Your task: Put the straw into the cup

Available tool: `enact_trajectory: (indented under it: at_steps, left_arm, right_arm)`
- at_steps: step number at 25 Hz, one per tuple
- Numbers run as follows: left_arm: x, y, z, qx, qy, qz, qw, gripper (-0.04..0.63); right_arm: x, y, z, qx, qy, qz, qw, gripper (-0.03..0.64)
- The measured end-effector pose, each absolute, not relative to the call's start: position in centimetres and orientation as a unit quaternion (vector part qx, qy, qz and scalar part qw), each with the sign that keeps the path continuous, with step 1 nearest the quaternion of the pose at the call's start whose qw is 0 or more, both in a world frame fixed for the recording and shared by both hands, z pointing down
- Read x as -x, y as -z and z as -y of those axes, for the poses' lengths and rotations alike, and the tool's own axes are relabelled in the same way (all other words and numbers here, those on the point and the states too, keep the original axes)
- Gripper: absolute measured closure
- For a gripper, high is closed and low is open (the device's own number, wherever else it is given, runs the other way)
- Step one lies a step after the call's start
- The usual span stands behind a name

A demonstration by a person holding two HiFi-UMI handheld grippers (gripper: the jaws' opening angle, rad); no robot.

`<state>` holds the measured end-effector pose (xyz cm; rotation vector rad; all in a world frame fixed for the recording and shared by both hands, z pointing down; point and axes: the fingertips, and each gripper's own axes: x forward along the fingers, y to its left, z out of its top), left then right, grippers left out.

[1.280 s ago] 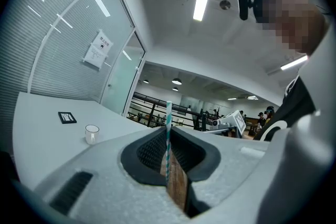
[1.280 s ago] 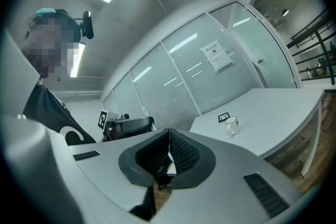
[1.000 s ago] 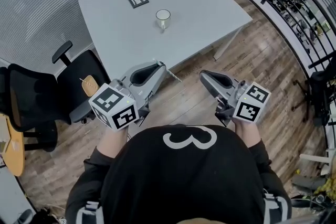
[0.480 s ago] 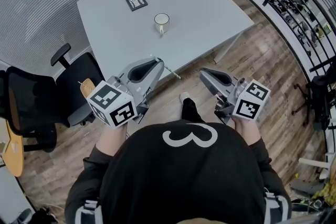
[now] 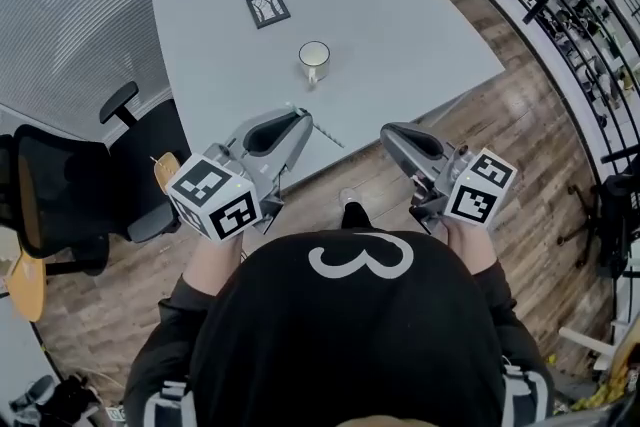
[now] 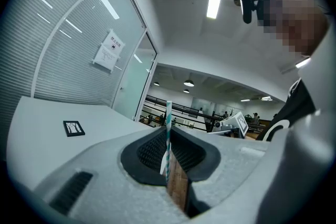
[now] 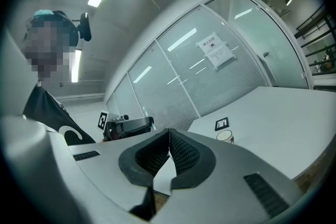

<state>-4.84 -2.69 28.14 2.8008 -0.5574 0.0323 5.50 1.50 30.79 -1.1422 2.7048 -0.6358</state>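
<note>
Straw (image 6: 168, 136), striped teal and white, is pinched between the left gripper's (image 6: 168, 127) fingers, which are closed onto it almost completely. Only the left gripper view shows this grip and the stripes, with the straw crossing the fingers and its upper end standing clear above them. In the head view the straw is just a thin pale line jutting sideways from the fingertips over the near edge of the desk (image 5: 400, 15). The cup (image 5: 313, 61) stands on the desk, well apart from both grippers, near a small black-framed card (image 5: 268, 8). The left gripper view shows the card but not the cup, while the right gripper view shows both. The right gripper's (image 7: 169, 135) fingers meet at the tips with nothing between them. A black chair (image 5: 60, 185), left of the desk, appears only in the head view.
</note>
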Motion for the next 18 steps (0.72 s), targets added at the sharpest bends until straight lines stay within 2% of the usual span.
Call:
enact_trajectory:
  at_steps: [18]
  left_arm:
    - [0.0,-30.0,14.7,-0.949,-0.012,0.264,0.173,0.560]
  right_arm:
    - [-11.4,-32.4,11.2,0.325,0.251,-0.910,0.062,0.603]
